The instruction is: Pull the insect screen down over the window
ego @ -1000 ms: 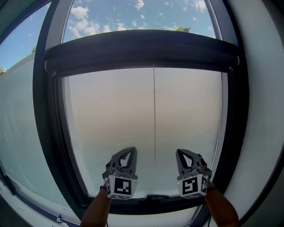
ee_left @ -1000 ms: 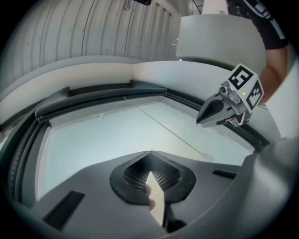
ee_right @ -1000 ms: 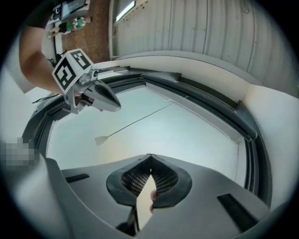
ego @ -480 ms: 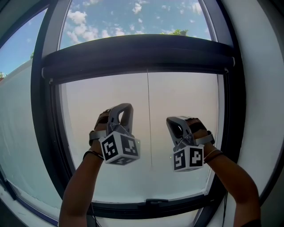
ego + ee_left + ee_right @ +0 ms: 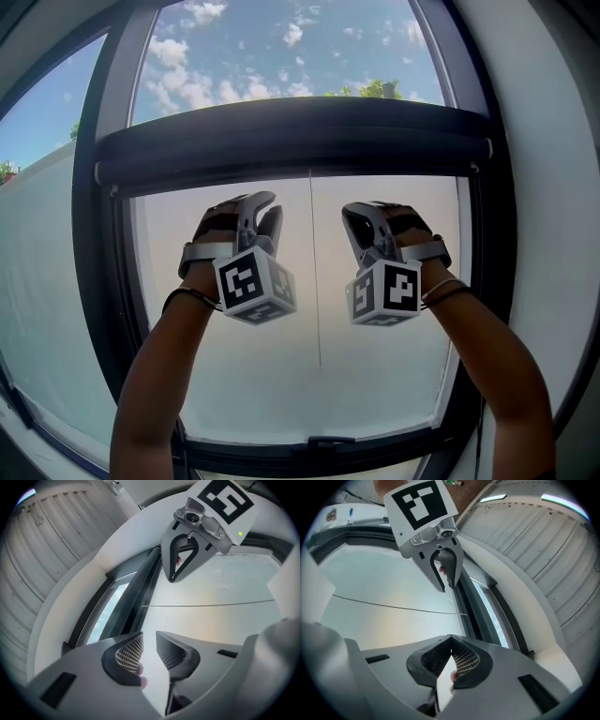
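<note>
A dark horizontal bar (image 5: 300,136) of the insect screen spans the window high up, with blue sky above it and a pale hazy surface (image 5: 375,375) below. A thin cord (image 5: 314,281) hangs from the bar's middle. Both grippers are raised just under the bar, one on each side of the cord. My left gripper (image 5: 261,208) (image 5: 149,635) has its jaws opening, with a narrow gap and nothing between them. My right gripper (image 5: 361,214) (image 5: 450,637) is shut and holds nothing. Each gripper shows in the other's view, the right gripper (image 5: 180,559) and the left gripper (image 5: 443,569).
A thick dark window frame (image 5: 103,244) rings the opening, with a small handle (image 5: 328,441) on its bottom rail. White wall (image 5: 553,187) flanks the right side. A ribbed ceiling (image 5: 51,550) shows in the gripper views.
Both grippers have risen from near the bottom rail to just under the dark bar. The left gripper's jaws have parted a little; the right stays shut.
</note>
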The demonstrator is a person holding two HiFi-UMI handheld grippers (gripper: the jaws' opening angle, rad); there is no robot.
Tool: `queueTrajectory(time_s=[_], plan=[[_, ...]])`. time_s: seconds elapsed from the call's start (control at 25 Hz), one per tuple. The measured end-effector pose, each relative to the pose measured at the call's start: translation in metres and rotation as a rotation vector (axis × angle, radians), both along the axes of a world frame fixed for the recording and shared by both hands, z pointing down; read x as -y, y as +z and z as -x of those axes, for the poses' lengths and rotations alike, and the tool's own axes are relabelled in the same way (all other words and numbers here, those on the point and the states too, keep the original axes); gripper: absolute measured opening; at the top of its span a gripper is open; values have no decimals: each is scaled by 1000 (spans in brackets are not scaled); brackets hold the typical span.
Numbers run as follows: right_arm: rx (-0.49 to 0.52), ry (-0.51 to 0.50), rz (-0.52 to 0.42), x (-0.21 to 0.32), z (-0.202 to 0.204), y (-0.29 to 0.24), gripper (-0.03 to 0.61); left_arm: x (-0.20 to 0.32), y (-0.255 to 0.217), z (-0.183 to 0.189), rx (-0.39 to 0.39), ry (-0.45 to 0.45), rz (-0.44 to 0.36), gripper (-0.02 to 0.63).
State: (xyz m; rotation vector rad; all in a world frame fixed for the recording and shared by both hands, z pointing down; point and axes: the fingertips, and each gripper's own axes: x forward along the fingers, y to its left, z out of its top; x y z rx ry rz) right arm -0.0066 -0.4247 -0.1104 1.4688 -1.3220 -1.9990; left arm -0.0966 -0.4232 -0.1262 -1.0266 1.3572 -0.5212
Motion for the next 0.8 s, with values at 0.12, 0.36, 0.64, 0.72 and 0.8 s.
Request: queueTrajectory(time_s=[0.12, 0.36, 0.64, 0.72, 0.8], plan=[[-8, 33, 13, 2, 2, -7, 3, 2, -7, 4, 5, -44, 4, 114], [-48, 98, 0, 11, 2, -26, 78, 9, -22, 12, 19, -121, 1, 172], [-33, 105, 11, 12, 13, -47, 147, 18, -38, 15, 24, -203, 16, 227], [-26, 100, 29, 14, 21, -49, 167, 20, -41, 13, 28, -211, 15, 235], [-29, 104, 29, 14, 27, -52, 170, 22, -43, 10, 32, -218, 12, 236]])
